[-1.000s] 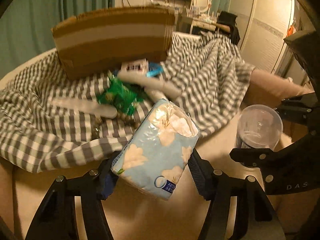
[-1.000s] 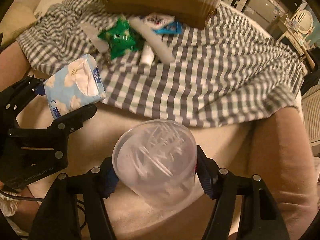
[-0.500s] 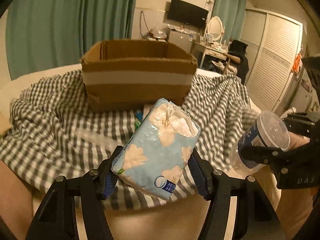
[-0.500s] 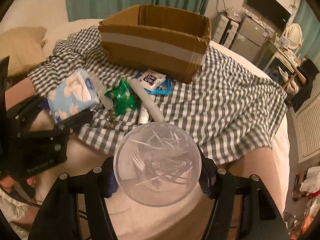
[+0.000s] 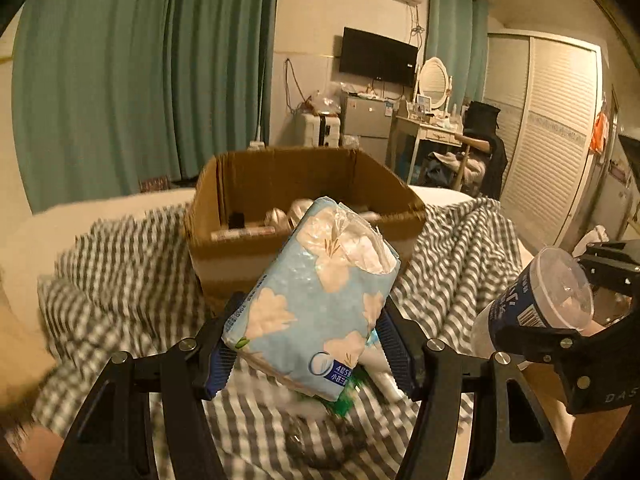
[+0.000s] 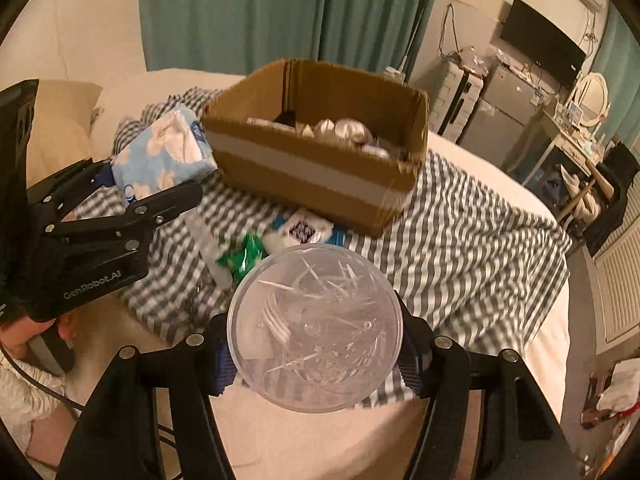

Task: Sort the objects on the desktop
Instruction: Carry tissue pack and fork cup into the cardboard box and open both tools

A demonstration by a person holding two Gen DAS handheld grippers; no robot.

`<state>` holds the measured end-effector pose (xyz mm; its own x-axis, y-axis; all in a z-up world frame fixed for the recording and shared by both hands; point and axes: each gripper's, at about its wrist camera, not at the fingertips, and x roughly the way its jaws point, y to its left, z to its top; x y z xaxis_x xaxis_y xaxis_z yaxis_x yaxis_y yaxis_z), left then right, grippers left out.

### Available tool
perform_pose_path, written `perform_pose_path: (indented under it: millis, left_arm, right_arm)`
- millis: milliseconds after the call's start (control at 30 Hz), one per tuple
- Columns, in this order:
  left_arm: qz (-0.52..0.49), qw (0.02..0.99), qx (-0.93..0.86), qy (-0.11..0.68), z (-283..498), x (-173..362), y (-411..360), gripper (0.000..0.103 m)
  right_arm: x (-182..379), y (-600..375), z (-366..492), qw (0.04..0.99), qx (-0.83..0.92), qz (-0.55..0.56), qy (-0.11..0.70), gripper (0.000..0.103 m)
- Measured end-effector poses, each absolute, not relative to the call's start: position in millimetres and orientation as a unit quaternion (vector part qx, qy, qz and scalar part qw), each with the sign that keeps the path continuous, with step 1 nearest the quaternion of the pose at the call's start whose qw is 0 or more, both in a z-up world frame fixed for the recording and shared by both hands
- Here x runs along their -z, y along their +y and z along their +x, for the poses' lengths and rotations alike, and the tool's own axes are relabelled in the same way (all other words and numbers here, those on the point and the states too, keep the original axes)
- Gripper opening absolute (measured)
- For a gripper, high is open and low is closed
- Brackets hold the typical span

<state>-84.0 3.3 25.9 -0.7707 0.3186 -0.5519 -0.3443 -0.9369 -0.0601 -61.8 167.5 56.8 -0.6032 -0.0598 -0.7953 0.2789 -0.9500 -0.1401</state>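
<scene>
Left tongs (image 5: 308,340): both blue pads press the sides of a pale-blue tissue pack (image 5: 316,300) with a white flower print; the pack is tilted, its crumpled open end uppermost, held clear above the bed. Small print on the pack's lower label is too fine to read. In the right wrist view the same tongs (image 6: 132,184) and pack (image 6: 160,156) appear at the left edge; the hand (image 6: 20,332) carrying them is mostly cut off by the frame.

Right tongs (image 6: 316,356): clamped on a clear round plastic container (image 6: 316,332), seen end-on through its lid. Thin white sticks and a small fork-like piece lie inside; their exact kind cannot be made out. The container hides the pads almost entirely. In the left wrist view the container (image 5: 532,308) shows a dark label with a barcode, its text illegible, and only part of the right tongs (image 5: 576,316) enters the frame.

Beyond the tongs: a grey-and-white checked cloth (image 6: 460,232) spread over a bed (image 6: 532,332). On it, blurred, lie a green packet (image 6: 244,256), a white-and-blue packet (image 6: 304,232) and a pale tube (image 6: 208,240); in the left wrist view the tissue pack covers most of these.

Behind them stands an open cardboard box (image 6: 320,168) with a pale band around its wall. Silvery rounded items (image 6: 344,128) and something dark lie in it, indistinct.
</scene>
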Motion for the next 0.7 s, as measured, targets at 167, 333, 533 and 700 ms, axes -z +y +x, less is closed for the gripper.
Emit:
perform_pose_path:
  millis: [167,333,533,700]
  left_arm:
    - [-0.277,0.174,-0.945,0.031,-112,-45,1,0.065]
    - [-0.267,0.175,-0.947,0.023,-147,-67,-7,0.065]
    - [-0.260,0.178,-0.948,0.046,-181,-78,-1,0.065]
    - [-0.274,0.202,-0.940,0.021,-210,-71,5,0.065]
  right_arm:
    - [-76,163,-84,0.102,0.895,0.415,0.127,0.063]
    - [-94,162,-112,0.107,0.902,0.396,0.136,0.063]
    - [-110,158,-147,0.112,0.910,0.374,0.139,0.063]
    - [-120,157,-180,0.122,0.915,0.361,0.137,0.063]
